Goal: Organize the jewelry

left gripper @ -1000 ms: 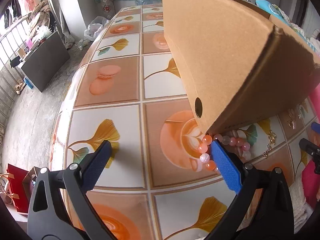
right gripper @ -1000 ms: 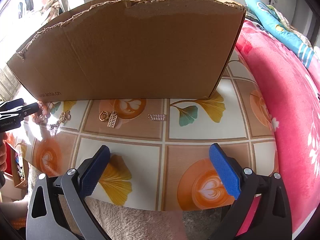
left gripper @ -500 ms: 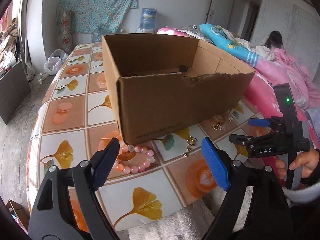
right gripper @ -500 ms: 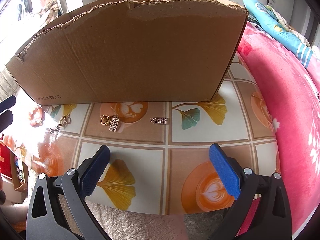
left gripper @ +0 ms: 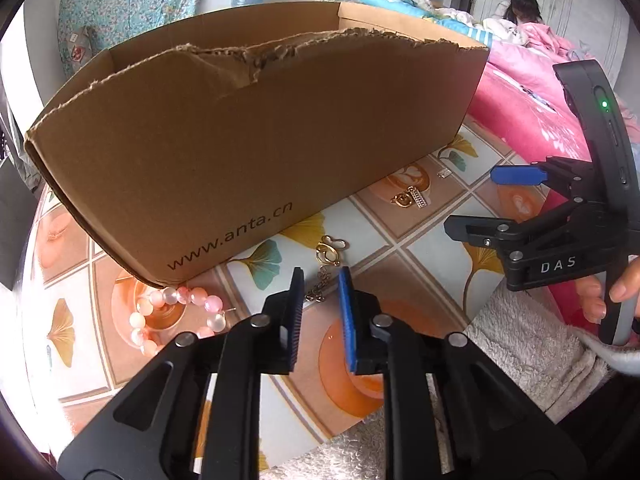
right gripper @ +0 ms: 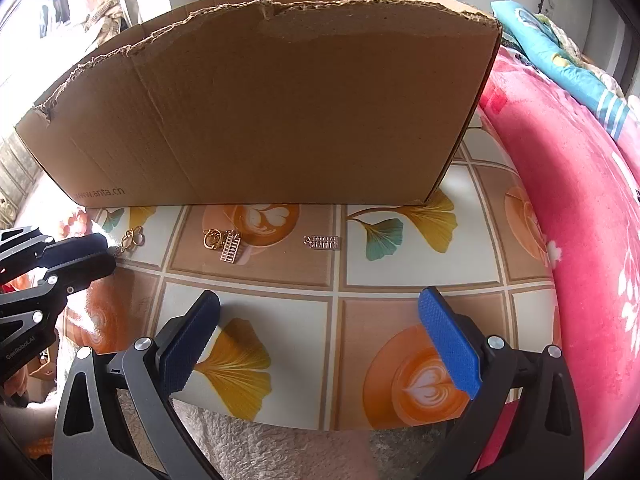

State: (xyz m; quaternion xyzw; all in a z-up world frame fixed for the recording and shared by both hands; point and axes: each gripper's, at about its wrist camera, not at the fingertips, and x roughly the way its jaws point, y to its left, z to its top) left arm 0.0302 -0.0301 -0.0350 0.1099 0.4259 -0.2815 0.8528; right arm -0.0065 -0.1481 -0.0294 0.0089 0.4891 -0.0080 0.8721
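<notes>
Two grippers hover at the table's (right gripper: 420,256) near edge. Your left gripper (left gripper: 320,312) has its fingers nearly closed around the gold chain's (left gripper: 318,290) end, not clearly pinching it. Your right gripper (right gripper: 320,344) is spread wide, holding nothing. Charms (right gripper: 224,244) lie before the cardboard box (right gripper: 280,100). Only the left view shows the pink bead bracelet (left gripper: 176,316) clearly, at the box's corner.

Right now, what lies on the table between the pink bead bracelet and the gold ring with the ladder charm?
The gold chain with its looped clasp, seen in the left wrist view.
</notes>
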